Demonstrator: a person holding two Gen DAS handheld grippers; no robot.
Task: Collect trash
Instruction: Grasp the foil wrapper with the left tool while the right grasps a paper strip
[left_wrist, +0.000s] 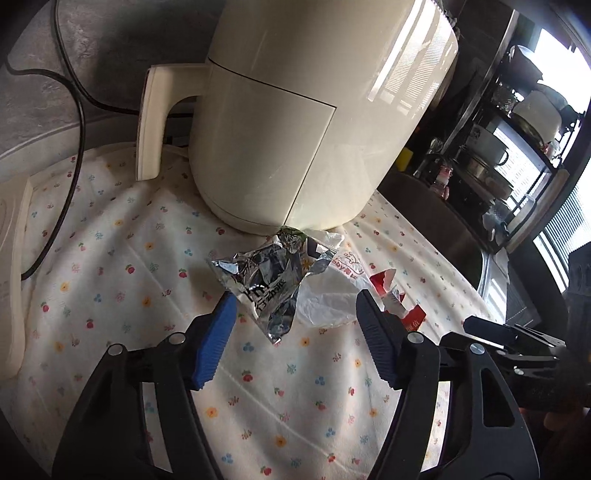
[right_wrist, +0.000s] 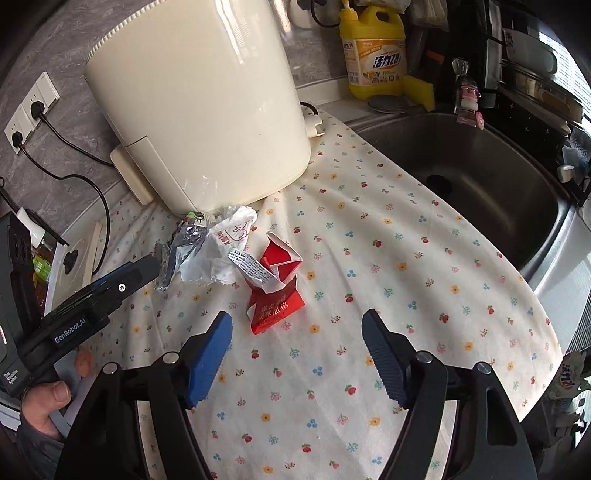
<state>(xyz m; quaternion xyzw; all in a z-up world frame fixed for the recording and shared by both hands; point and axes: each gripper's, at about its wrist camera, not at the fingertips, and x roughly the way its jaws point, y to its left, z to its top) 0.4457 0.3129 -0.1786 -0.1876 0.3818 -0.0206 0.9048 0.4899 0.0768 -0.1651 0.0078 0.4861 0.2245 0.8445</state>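
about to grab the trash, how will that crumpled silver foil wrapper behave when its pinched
The silver foil wrapper is creased and partly flattened, so it will probably crush further, not resist. It looks empty, so likely very light. Its glossy surface may slip, and it overlaps the white plastic wrapper, which might drag along.

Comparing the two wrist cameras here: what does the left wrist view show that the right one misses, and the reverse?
Only the left wrist view: the air fryer's handle side-on and a dish rack by the window. Only the right wrist view: the sink, yellow detergent bottle, wall sockets and a hand holding the left gripper. Both: the air fryer, foil wrapper, white wrapper, red wrapper, and floral cloth.
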